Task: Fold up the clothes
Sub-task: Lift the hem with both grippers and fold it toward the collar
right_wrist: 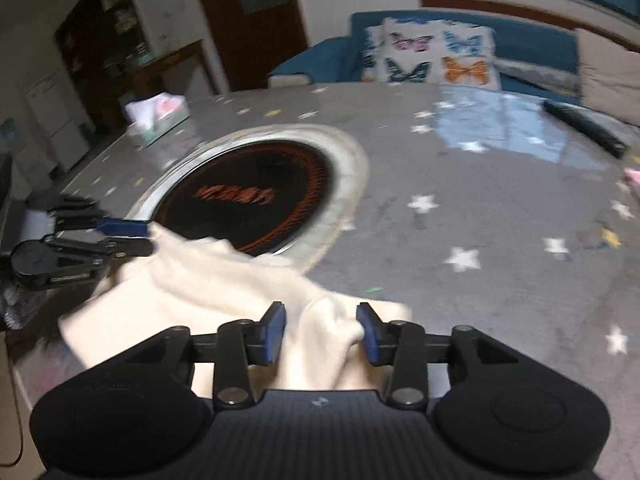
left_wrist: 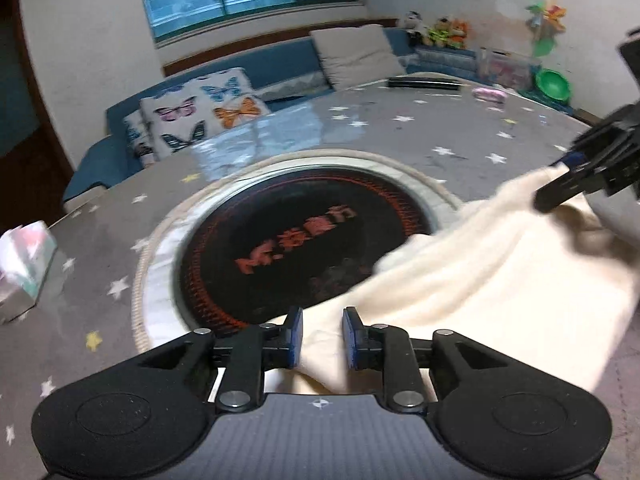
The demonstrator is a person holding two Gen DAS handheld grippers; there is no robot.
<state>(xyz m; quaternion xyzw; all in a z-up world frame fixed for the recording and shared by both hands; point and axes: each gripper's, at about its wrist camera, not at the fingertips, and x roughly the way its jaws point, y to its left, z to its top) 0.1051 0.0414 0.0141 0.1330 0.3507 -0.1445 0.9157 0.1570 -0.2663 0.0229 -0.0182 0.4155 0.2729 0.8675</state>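
Note:
A cream cloth (left_wrist: pixel 480 280) lies bunched on the grey star-patterned table (left_wrist: pixel 400 140), with one edge over the round black hotplate (left_wrist: pixel 304 240) set in its middle. My left gripper (left_wrist: pixel 322 336) stands open, and a corner of the cloth sits loose in the gap between its blue pads. In the right wrist view my right gripper (right_wrist: pixel 322 332) is open too, with a fold of the cloth (right_wrist: pixel 200 280) between its pads and brushing the right one. Each gripper also shows in the other's view, at an opposite end of the cloth: right gripper (left_wrist: pixel 560 184), left gripper (right_wrist: pixel 140 238).
A tissue box (left_wrist: pixel 24 276) stands at the table's left edge. A black remote (left_wrist: pixel 424 83) and a small pink thing (left_wrist: pixel 488 94) lie at the far side. Behind the table is a blue sofa with a butterfly cushion (left_wrist: pixel 200 116).

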